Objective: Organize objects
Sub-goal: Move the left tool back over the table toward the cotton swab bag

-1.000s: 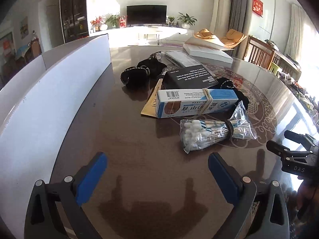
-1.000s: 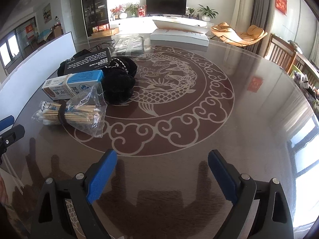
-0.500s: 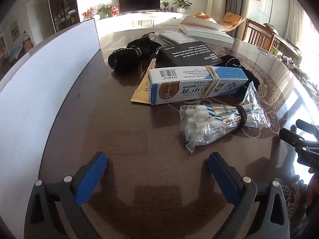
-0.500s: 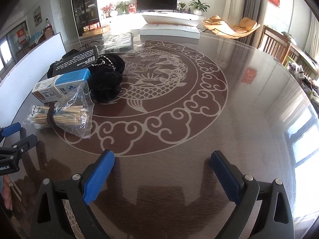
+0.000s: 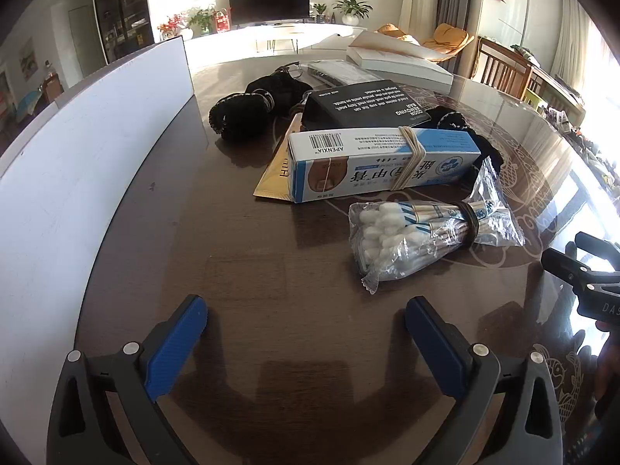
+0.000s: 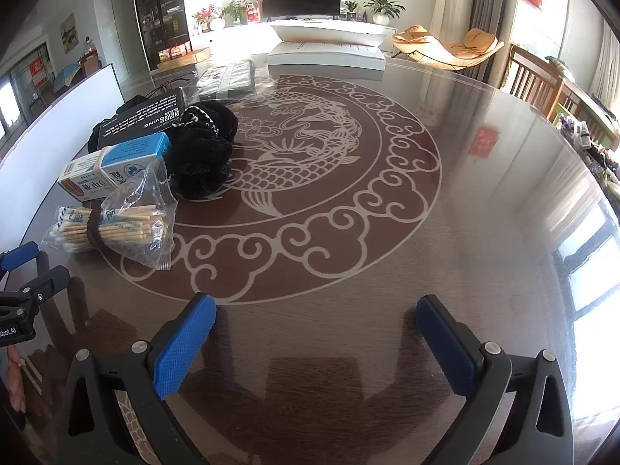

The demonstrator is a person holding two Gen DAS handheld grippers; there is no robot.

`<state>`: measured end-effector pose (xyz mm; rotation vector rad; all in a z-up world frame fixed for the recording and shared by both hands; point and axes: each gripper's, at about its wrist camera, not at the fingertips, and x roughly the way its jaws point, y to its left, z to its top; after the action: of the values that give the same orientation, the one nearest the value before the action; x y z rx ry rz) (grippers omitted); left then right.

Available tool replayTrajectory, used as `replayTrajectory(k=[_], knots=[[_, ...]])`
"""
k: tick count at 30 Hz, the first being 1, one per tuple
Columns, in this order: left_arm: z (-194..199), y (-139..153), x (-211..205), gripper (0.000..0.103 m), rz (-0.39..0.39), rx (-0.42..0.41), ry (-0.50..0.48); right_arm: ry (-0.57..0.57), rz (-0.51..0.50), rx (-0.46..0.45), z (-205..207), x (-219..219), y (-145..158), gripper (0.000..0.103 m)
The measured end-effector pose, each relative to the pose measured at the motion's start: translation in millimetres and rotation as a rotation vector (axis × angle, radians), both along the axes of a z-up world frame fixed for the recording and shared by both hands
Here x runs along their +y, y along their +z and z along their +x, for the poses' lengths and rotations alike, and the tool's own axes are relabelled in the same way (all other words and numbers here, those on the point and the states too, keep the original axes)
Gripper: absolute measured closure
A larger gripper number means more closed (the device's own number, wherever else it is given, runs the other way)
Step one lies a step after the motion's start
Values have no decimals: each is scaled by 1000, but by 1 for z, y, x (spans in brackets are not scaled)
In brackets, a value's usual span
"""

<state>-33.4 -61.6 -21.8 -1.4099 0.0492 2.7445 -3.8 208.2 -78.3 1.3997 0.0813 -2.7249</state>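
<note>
A clear bag of cotton swabs (image 5: 422, 234) lies on the dark table, just ahead and right of my open, empty left gripper (image 5: 306, 333). Behind it sits a blue and white box (image 5: 379, 162) with a rubber band, on a gold packet (image 5: 277, 172). A black box (image 5: 364, 106) and black fabric pieces (image 5: 248, 110) lie further back. In the right wrist view the swab bag (image 6: 116, 224), the blue box (image 6: 112, 166) and a black fabric bundle (image 6: 205, 155) are at the left. My right gripper (image 6: 316, 335) is open and empty over the table's fish pattern.
A white board (image 5: 89, 147) stands along the table's left side. A white flat box (image 6: 327, 56) and a clear-wrapped packet (image 6: 228, 79) lie at the far edge. Wooden chairs (image 6: 538, 81) stand at the right. The other gripper shows at each view's edge (image 5: 589, 275).
My left gripper has moved forward, closer to the swab bag and blue box. My right gripper has shifted slightly forward. Both stay open.
</note>
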Motion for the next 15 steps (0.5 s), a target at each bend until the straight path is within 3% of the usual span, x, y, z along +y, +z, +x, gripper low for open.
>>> replayTrajectory(k=[15], knots=[[2, 0, -1, 0, 1, 1, 1, 1, -1, 1, 0, -1, 0, 0]])
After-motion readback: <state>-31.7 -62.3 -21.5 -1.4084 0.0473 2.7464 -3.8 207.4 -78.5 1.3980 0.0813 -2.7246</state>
